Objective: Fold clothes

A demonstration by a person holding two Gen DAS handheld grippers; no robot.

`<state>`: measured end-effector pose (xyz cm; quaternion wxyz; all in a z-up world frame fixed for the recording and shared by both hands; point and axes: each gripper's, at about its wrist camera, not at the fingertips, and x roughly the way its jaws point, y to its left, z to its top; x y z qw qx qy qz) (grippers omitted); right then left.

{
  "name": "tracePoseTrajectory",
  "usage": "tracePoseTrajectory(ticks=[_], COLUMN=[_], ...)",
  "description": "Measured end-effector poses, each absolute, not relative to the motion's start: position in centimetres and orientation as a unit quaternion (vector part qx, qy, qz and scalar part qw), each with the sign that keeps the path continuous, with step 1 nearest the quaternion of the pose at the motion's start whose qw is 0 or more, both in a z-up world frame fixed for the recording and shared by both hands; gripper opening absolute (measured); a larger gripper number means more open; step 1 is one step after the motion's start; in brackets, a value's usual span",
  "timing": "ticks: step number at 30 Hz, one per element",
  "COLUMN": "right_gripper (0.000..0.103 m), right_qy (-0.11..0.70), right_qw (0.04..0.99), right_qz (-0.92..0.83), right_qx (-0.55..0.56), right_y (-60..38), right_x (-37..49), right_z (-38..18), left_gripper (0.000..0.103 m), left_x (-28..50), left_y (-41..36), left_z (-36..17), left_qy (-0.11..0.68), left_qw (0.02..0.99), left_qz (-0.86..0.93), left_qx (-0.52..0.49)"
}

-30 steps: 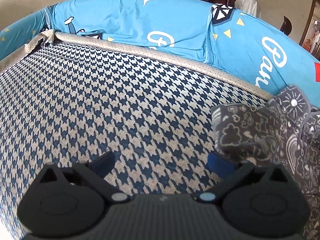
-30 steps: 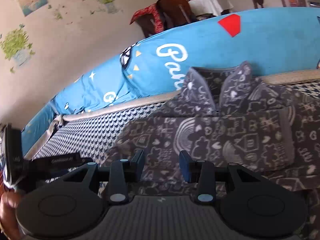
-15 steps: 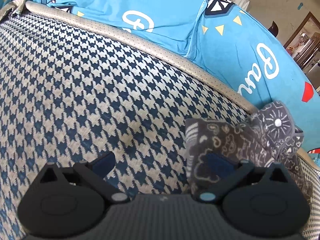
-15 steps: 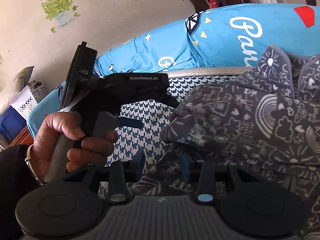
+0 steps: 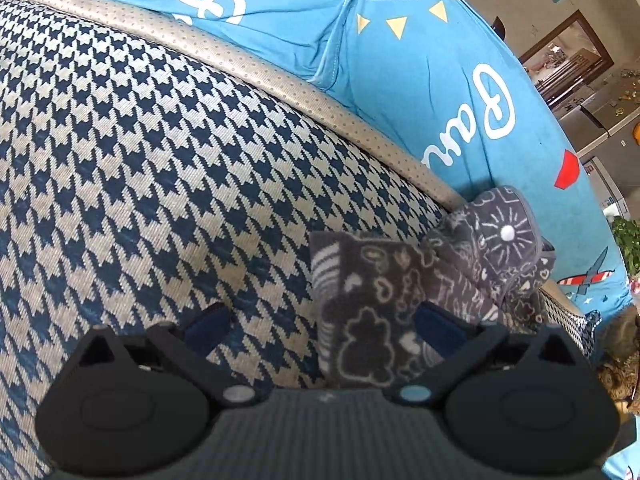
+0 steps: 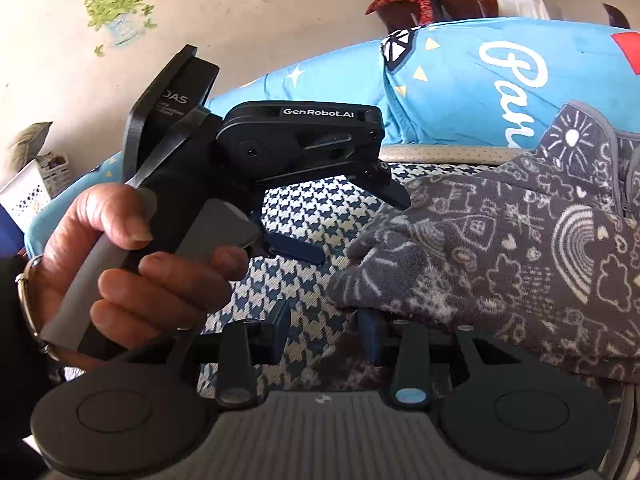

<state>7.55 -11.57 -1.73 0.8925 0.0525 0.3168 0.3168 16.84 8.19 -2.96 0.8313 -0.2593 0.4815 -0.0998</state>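
A dark grey fleece garment (image 5: 380,300) with white doodle print lies on the houndstooth sofa seat (image 5: 160,160), bunched against the backrest at the right. My left gripper (image 5: 322,324) is open wide, and the garment's near corner lies between its fingers, close to the right one. In the right wrist view the garment (image 6: 500,248) fills the right side. There my right gripper (image 6: 325,330) is open, low over the seat, and the garment's edge hangs just above its right fingertip. The left gripper (image 6: 360,228), held by a hand (image 6: 132,256), points at that same edge.
Blue printed cushions (image 5: 280,8) line the back of the sofa behind a beige piped border (image 5: 280,76). Bare seat stretches to the left of the garment. A white basket (image 6: 28,188) stands beyond the sofa's left end, against the wall.
My left gripper has moved right, and the garment's corner now lies between its fingers. The right wrist view has swung left, bringing the hand and left gripper close in front.
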Motion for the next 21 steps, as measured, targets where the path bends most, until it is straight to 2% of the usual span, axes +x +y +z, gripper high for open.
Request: tracePoseTrajectory(ticks=[4, 8, 11, 17, 21], right_gripper=[0.037, 0.018, 0.010, 0.009, 0.009], right_qy=[0.315, 0.320, 0.319, 0.313, 0.311], right_qw=[0.902, 0.904, 0.903, 0.893, 0.892], right_qz=[0.290, 0.271, 0.274, 0.310, 0.321], right_qx=[0.058, 0.077, 0.087, 0.093, 0.070], right_y=[-11.1, -11.0, -11.2, -12.0, -12.0], right_x=[8.0, 8.6, 8.6, 8.5, 8.3], right_z=[-2.1, -2.8, -2.9, -2.0, -1.9], left_gripper=[0.103, 0.103, 0.103, 0.101, 0.086], left_x=[17.5, 18.0, 18.3, 18.7, 19.0], left_y=[7.8, 7.1, 6.5, 5.6, 5.7], left_z=[-2.9, -2.9, -3.1, -3.1, -3.1], left_qy=[0.482, 0.483, 0.486, 0.482, 0.480], left_qw=[0.828, 0.824, 0.824, 0.824, 0.819], left_qz=[-0.123, -0.143, -0.149, -0.161, -0.173], left_qx=[-0.258, -0.259, -0.251, -0.248, -0.263])
